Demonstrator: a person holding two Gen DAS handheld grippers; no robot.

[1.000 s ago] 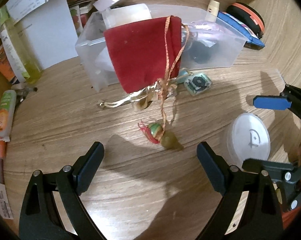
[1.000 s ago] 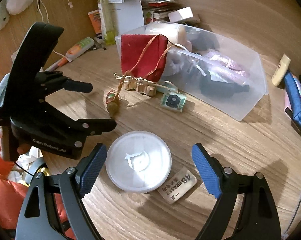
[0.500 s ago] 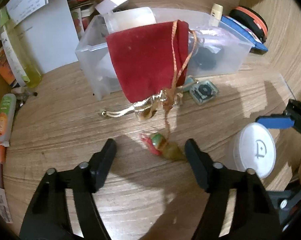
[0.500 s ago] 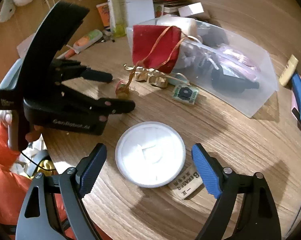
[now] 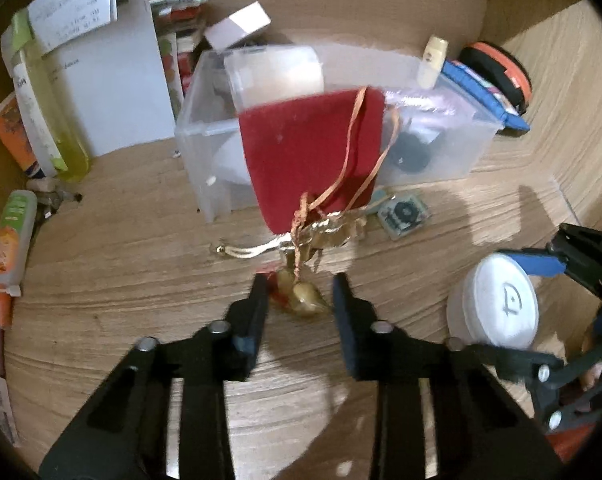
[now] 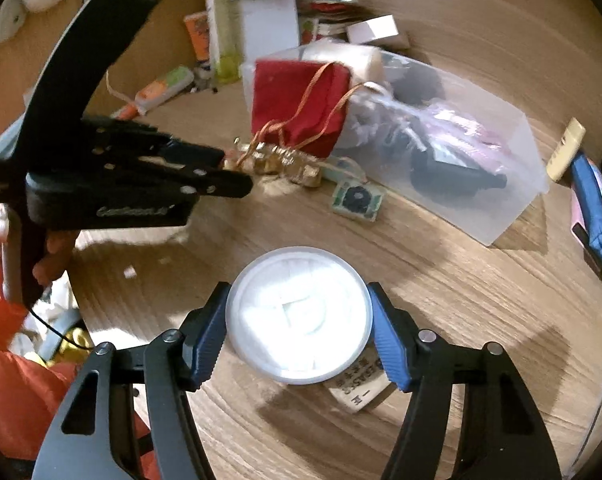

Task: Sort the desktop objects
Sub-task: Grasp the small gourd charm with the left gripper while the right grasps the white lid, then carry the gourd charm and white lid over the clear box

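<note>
A red velvet pouch [image 5: 313, 156] [image 6: 297, 108] hangs over the front of a clear plastic bin [image 5: 205, 152] [image 6: 513, 184]. An orange cord runs from it to a bead charm [image 5: 301, 300] on the wooden desk. My left gripper [image 5: 301, 294] [image 6: 233, 168] is closing, with the charm between its pads and touching them. A white round tub [image 6: 299, 320] [image 5: 489, 304] stands nearer the front. My right gripper [image 6: 297, 290] [image 5: 521, 312] is closing on it, and both blue pads meet its rim.
A small green square piece [image 5: 403, 214] [image 6: 357, 200] lies beside the bin. An eraser [image 6: 357, 394] sticks out from under the tub. A yellow bottle [image 5: 49, 120], papers and an orange-green tube [image 5: 13, 232] crowd the left. A blue pouch [image 6: 593, 216] lies at the right.
The left jaws came together from wide open around the bead charm while the gripper edged forward. The right jaws narrowed until their pads reached the white tub's rim.
</note>
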